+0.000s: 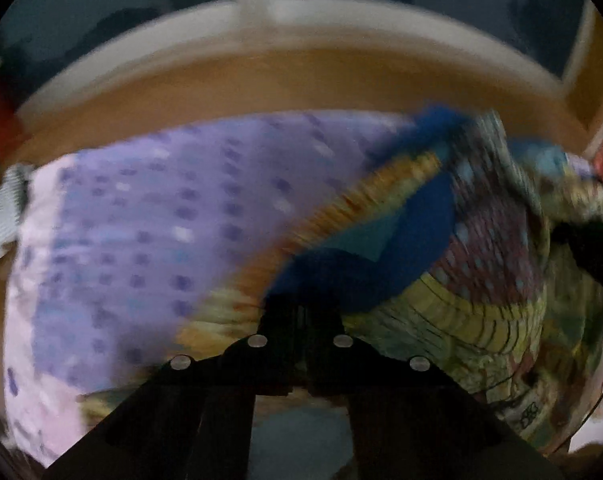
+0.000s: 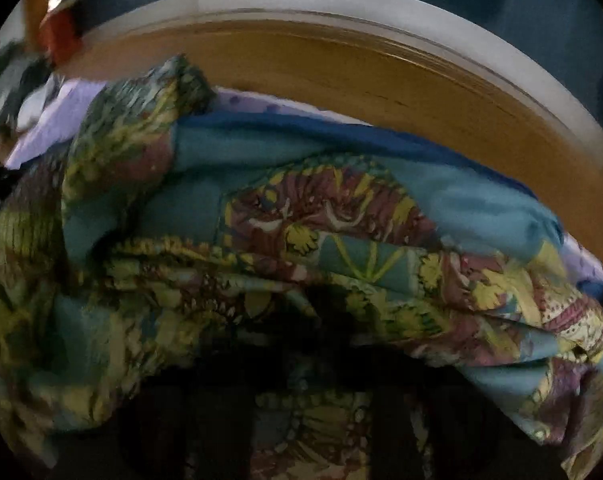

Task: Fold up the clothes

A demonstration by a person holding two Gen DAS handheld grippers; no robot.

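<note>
Just ahead of both sets of jaws, on a lilac spotted sheet (image 1: 141, 216): a rumpled garment of teal, yellow and maroon print with a deep blue lining (image 1: 453, 280), heaped, not yet flat. Long axis across both views, roughly level with the far tan wooden edge (image 2: 381, 80). Left gripper (image 1: 300, 312) pinched narrow at the garment's left end, blue fold pressed against the tips. Right gripper (image 2: 321, 340) buried under the print, jaws closed, apparently on cloth. Each end equally near its own hand; pulling apart along that axis probably next.
</note>
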